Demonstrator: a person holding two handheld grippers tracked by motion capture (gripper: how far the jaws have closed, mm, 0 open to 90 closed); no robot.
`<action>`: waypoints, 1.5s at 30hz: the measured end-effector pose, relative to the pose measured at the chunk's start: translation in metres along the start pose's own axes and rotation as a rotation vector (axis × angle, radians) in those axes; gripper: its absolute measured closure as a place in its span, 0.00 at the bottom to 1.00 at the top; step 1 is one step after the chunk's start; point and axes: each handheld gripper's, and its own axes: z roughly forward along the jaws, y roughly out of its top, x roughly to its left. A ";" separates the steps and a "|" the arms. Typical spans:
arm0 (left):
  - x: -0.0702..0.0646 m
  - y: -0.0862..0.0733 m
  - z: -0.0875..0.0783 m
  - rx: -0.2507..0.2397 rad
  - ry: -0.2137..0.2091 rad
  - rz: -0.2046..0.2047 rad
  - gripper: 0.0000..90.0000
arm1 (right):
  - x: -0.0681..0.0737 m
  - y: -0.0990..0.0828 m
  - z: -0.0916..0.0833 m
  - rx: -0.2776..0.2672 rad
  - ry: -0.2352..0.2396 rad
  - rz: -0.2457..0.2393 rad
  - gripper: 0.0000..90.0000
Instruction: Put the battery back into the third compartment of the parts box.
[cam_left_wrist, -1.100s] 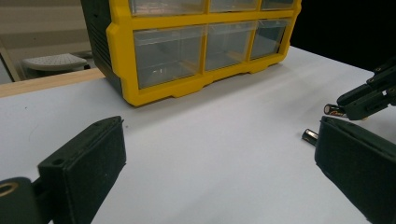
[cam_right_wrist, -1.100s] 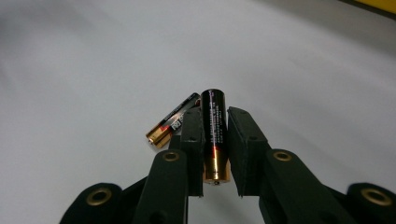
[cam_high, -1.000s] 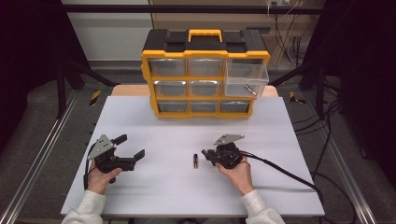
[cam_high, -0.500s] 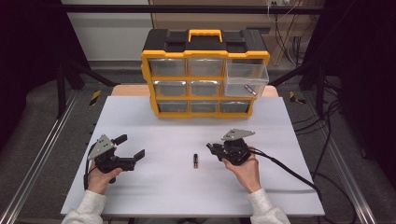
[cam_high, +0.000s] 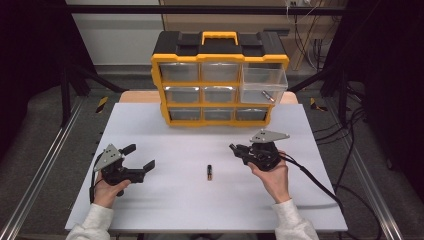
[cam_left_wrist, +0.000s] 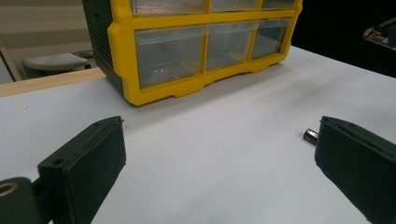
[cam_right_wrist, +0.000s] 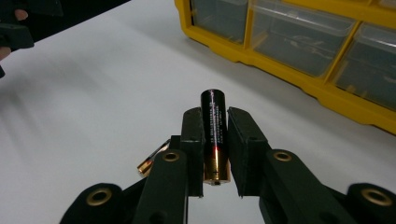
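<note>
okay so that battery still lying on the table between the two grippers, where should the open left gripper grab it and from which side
Grip the loose battery across its middle, coming down from above with the jaws closing on its long sides. It lies flat on the white table, with bare surface either side, so nothing blocks that approach. The left gripper is open and looks wide enough. An end grip would likely slip.

A black battery with a copper-coloured end (cam_right_wrist: 214, 135) sits clamped lengthwise between the right gripper's (cam_right_wrist: 215, 135) jaws. A second, matching battery (cam_high: 210, 172) lies flat mid-table, nearer the front edge.
</note>
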 end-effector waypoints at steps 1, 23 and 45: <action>0.000 0.000 0.000 0.001 0.001 0.000 0.02 | -0.001 0.001 -0.002 -0.004 -0.003 0.006 0.86; 0.000 0.000 0.001 0.004 0.000 0.001 0.02 | -0.010 0.048 -0.044 -0.106 -0.017 -0.009 0.86; 0.000 0.000 0.001 0.005 -0.002 0.003 0.02 | -0.017 0.097 -0.080 -0.189 -0.060 -0.027 0.86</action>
